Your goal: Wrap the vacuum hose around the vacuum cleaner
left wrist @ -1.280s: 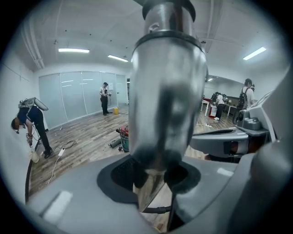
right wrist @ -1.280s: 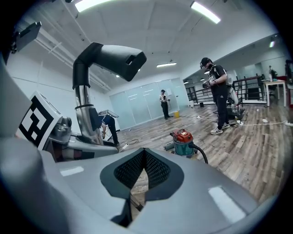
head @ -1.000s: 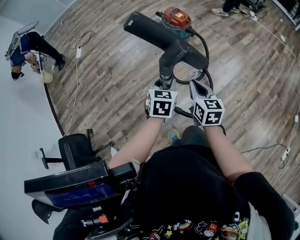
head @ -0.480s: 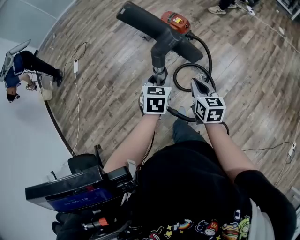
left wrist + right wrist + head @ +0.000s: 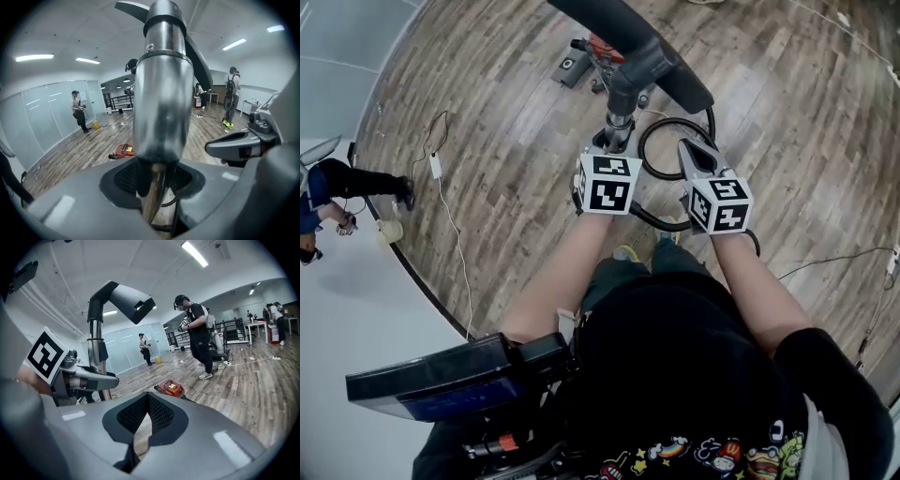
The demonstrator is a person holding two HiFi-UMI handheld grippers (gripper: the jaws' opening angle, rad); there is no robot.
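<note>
Left gripper point(image 5: 152, 187) clamped on the steel wand tube point(image 5: 161, 93). Right gripper point(image 5: 140, 427) pinched closed on nothing, just beside the loop of black hose point(image 5: 652, 221). Red vacuum cleaner point(image 5: 171, 388) sits on the wood floor well ahead; in the head view it is mostly hidden behind the dark floor head point(image 5: 623, 28), which is cut off at the top edge.

Gleaming polished-metal tube point(image 5: 161, 93), smooth and mirror-like, catching the ceiling lights. Above it, the matt black plastic floor head point(image 5: 614, 21). The hose point(image 5: 643, 155) looks dull black and rubbery. The right gripper point(image 5: 143, 423) has smooth grey plastic fingers point(image 5: 201, 446) with a faint sheen and dark meshed pads point(image 5: 161, 414). The floor point(image 5: 487, 112) is grainy wood planks.
</note>
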